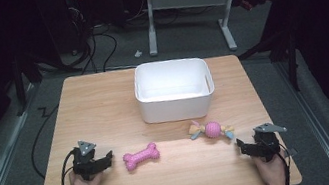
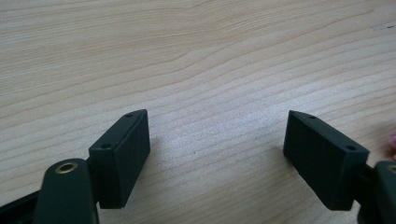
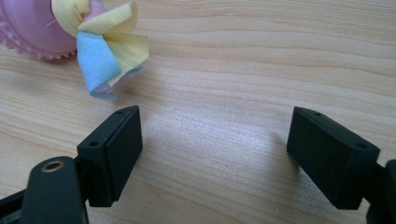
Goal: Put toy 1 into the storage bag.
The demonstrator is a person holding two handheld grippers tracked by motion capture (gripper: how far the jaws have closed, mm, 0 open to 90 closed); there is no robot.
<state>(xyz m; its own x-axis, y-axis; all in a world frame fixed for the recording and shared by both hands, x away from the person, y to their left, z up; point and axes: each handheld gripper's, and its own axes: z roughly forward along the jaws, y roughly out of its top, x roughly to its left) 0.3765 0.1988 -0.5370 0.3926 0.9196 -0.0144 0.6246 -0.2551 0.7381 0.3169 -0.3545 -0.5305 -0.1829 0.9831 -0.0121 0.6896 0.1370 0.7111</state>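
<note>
- A wooden table [image 1: 104, 107] is seen from above, with a white tub [image 1: 174, 90] standing at its far middle, open and with nothing visible inside.
- A pink bone toy [image 1: 141, 157] is laid flat near the front edge, just beside the left gripper [image 1: 105, 161], apart from it.
- A pink ball toy with cloth tails [image 1: 212, 130] is laid in front of the tub's right corner, near the right gripper [image 1: 241, 149] but not touched by it.
- Both grippers are rested low at the table, each held by a hand; the jaws of each are spread wide and nothing is gripped, only bare wood being seen between them in the gripper views.
- In the right gripper view the blue and yellow cloth tail [image 3: 105, 49] is seen off to the left of the jaws, not between them.
- Judged risk: if only the loose cloth is pinched, the ball may swing or slip out during a lift.
- Judged risk: the bone may be pushed along the smooth wood instead of being caught, since the jaws are not yet lined up around it.
</note>
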